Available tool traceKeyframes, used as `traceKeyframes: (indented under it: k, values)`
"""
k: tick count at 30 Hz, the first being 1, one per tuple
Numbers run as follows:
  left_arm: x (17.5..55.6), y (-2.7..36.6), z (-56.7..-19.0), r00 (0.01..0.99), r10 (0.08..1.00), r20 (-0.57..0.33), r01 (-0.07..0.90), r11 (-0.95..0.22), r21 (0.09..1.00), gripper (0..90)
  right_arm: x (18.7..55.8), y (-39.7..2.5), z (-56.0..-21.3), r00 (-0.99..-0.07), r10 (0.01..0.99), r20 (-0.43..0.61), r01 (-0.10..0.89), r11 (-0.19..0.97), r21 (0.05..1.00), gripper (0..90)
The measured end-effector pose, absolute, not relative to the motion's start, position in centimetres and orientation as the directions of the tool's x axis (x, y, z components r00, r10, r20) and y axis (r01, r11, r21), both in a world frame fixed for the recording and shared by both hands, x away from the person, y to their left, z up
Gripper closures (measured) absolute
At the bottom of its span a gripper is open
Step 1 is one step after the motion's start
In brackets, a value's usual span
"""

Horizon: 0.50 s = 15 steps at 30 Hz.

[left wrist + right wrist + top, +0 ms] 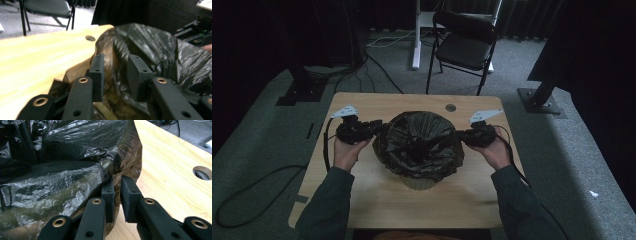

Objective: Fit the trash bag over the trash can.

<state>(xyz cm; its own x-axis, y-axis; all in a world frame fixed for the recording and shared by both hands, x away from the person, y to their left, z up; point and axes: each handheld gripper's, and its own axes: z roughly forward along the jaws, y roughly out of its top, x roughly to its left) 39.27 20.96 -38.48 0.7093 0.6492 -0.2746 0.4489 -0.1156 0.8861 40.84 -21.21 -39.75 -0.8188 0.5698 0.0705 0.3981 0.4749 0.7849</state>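
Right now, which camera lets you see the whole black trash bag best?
The high view: it looks down on the whole black bag, draped over a bin on the table, its opening in the middle. The left gripper view and the right gripper view each show just a crinkly side of it, close behind the jaws.

Your forearms in dark green sleeves reach forward, spread wide apart. Your left hand [346,150] holds the black two-jaw left gripper [377,127] pointing inward, its jaws parted. Your right hand [495,150] holds the black two-jaw right gripper [460,135] pointing inward, its jaws nearly closed.
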Motion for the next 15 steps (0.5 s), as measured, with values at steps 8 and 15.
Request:
traceKeyframes:
  k: [8, 15]
  values:
    - [38.5, 19.7, -35.7, 0.767, 0.602, -0.223, 0.379, -0.144, 0.914, 60.4, 40.7, -21.3, -39.8, -0.819, 0.569, 0.068, 0.395, 0.473, 0.787, 79.9]
    - [38.0, 16.7, -33.9, 0.842, 0.518, -0.149, 0.310, -0.241, 0.920, 58.6, 40.7, -21.3, -39.8, -0.822, 0.565, 0.069, 0.393, 0.476, 0.787, 80.0]
